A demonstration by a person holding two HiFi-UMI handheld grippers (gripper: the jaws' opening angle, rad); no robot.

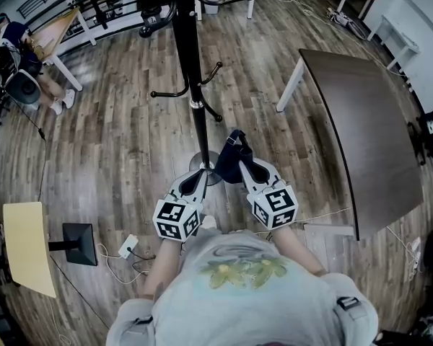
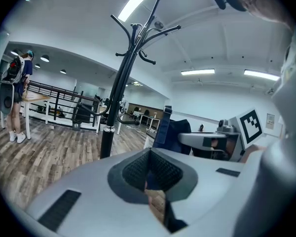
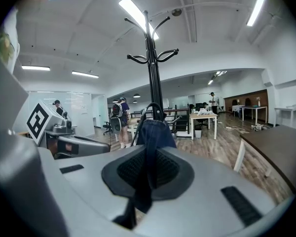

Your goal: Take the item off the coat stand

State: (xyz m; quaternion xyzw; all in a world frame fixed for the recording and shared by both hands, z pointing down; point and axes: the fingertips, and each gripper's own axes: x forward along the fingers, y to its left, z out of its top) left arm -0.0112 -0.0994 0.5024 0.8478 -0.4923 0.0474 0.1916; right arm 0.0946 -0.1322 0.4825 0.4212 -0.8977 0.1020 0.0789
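The right gripper has its jaws pressed onto a dark blue fabric item. Its own view shows the cloth pinched between the pads, bunched up just past the tips and trailing down below them, with a black loop at the top.

The head view shows none of that grip. There the item is only a dark bundle at this gripper's tip, just beside the pole of the coat stand and apart from its hooks.

The left gripper, close on the right one's left, has its jaws together with nothing seen between the pads. Its view catches the blue item from the side, hanging off the right gripper's tip, with a strap running up its edge, clear of the pole.

Beyond the right gripper and to its right stands a dark table, which is cut off at the edge in that gripper's view. What kind of item the fabric is cannot be made out.
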